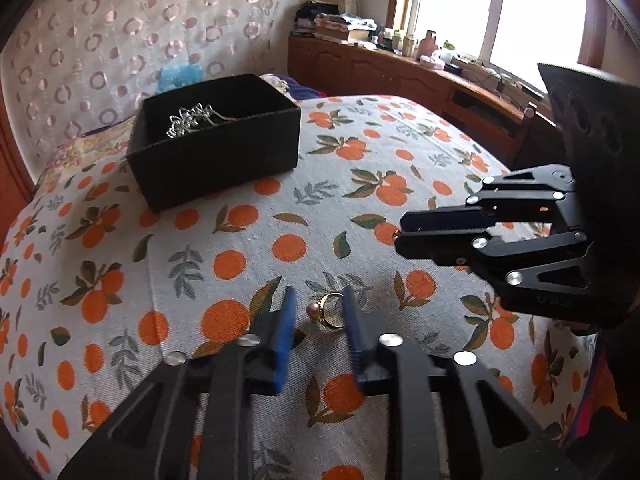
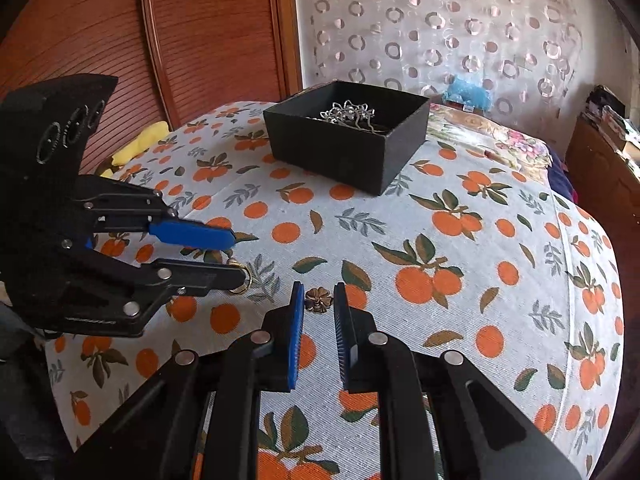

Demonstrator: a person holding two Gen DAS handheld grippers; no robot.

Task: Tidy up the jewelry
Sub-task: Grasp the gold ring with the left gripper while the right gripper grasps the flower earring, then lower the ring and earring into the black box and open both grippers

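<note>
A gold ring with a pink pearl (image 1: 329, 311) lies on the orange-print cloth (image 1: 240, 248) between the blue pads of my left gripper (image 1: 319, 294). The ring touches the right pad, and a strip of cloth shows between the pearl and the left pad. From the right wrist view, the ring (image 2: 241, 277) sits at the tip of that gripper (image 2: 239, 258). My right gripper (image 2: 318, 290) is shut on a small bronze flower ornament (image 2: 317, 298), low over the cloth. A black open box (image 1: 216, 168) holding silver jewelry (image 1: 188, 120) stands farther back.
The cloth (image 2: 460, 288) covers a bed and drops off at the near and right edges. A yellow item (image 2: 138, 142) lies at the far left by a wooden panel. A wooden cabinet (image 1: 400, 72) with bottles and books runs under the window.
</note>
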